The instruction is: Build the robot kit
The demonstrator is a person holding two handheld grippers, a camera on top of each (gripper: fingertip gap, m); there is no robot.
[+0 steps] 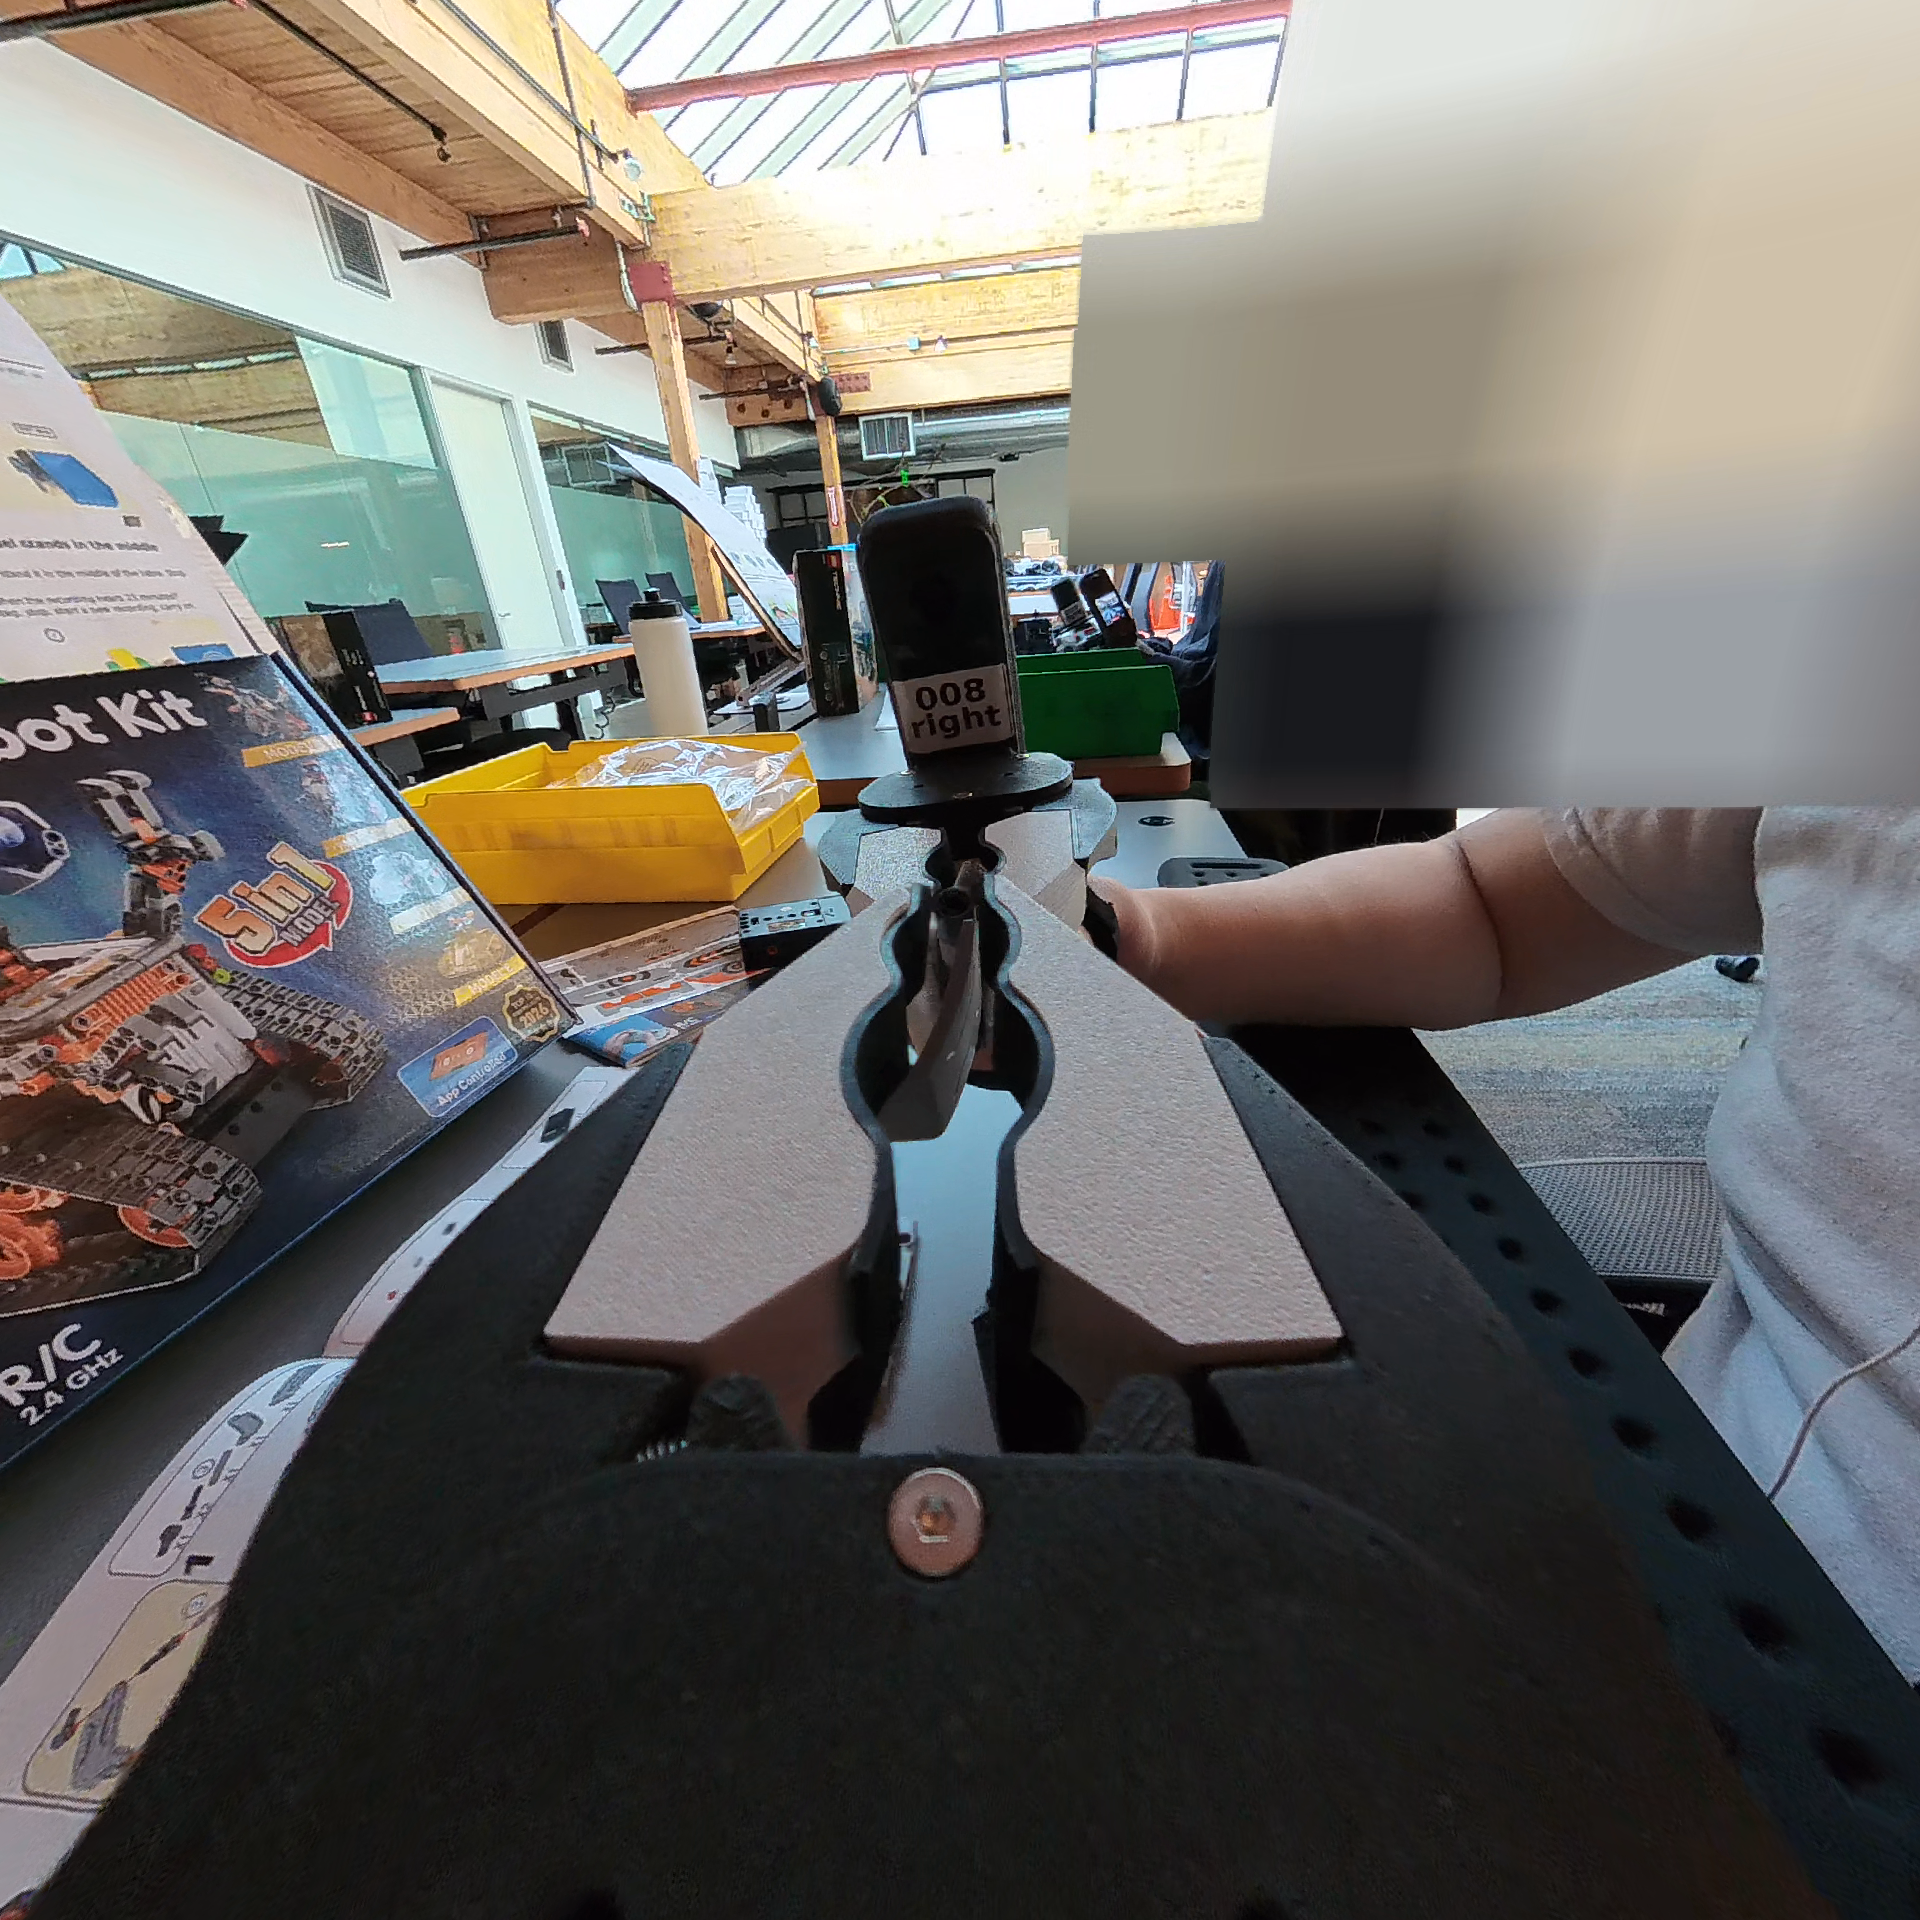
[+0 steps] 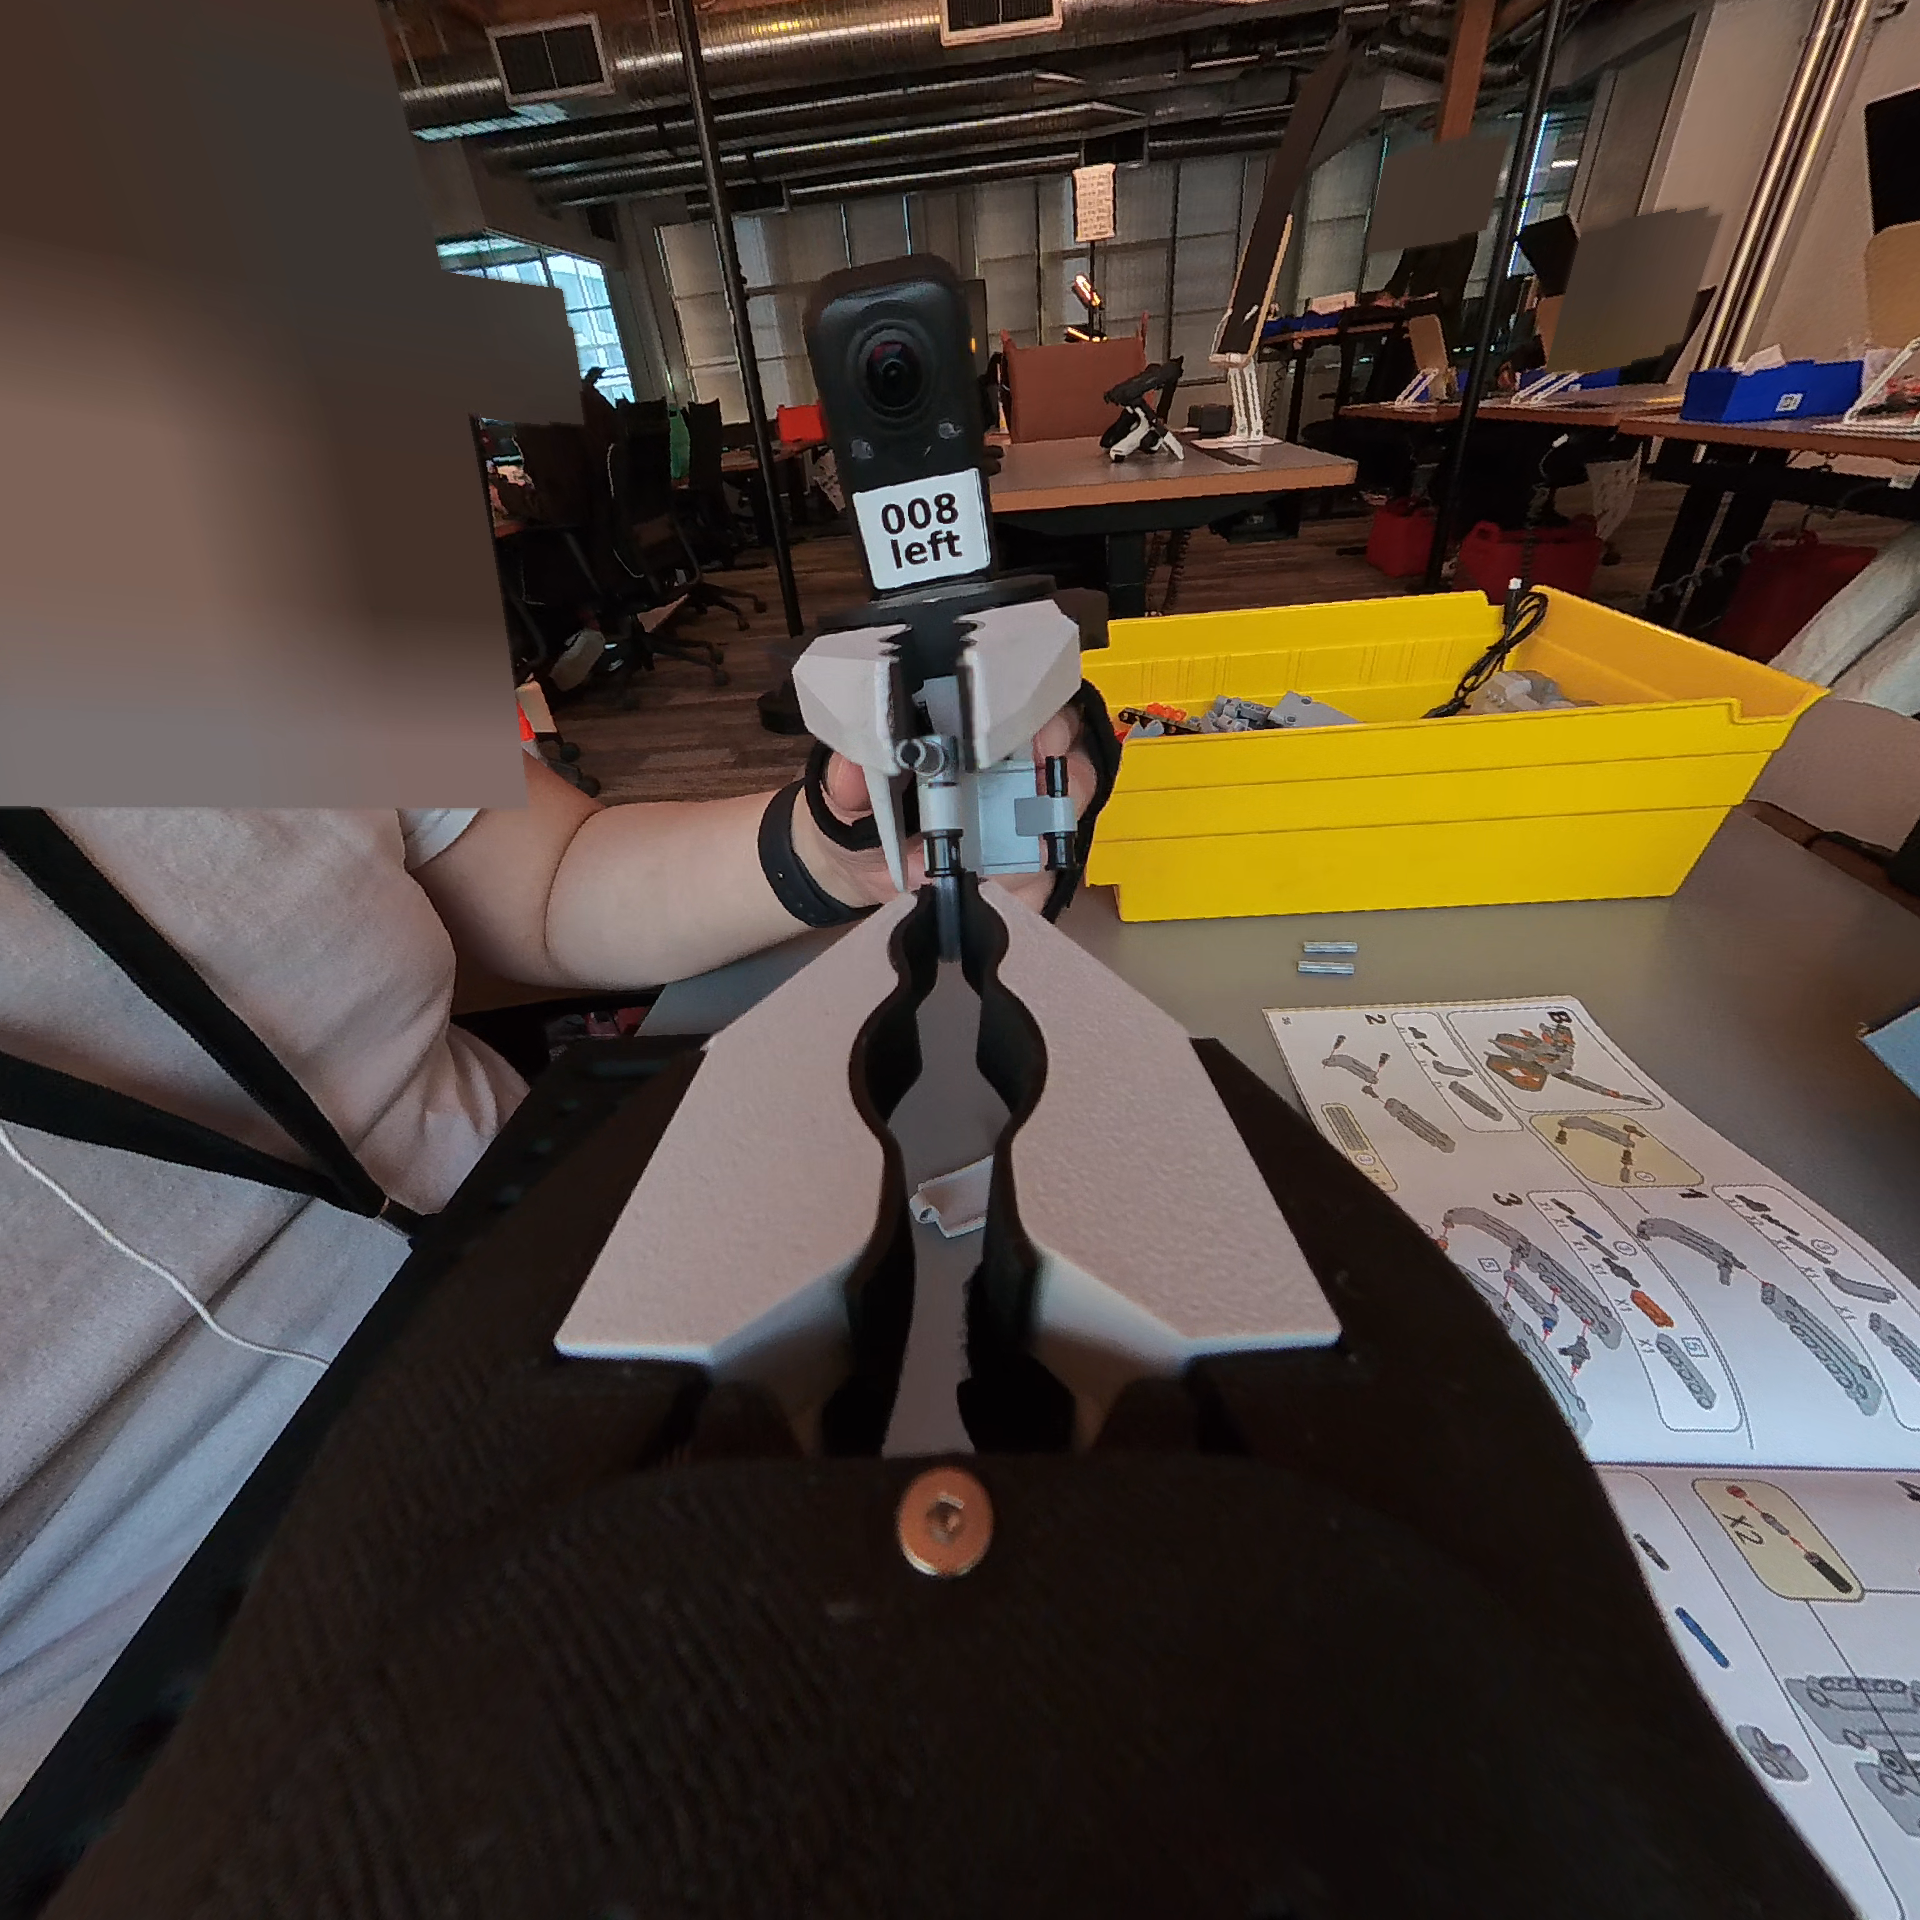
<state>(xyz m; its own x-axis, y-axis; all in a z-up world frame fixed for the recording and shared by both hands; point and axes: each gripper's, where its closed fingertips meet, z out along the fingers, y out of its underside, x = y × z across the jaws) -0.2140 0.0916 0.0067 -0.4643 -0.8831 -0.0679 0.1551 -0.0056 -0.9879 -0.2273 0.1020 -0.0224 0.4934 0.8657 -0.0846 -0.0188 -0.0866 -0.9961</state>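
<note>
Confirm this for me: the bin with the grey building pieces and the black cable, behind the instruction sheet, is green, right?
Not quite. The right wrist view shows that the bin with the grey building pieces and the black cable, behind the instruction sheet, is yellow, not green.
</note>
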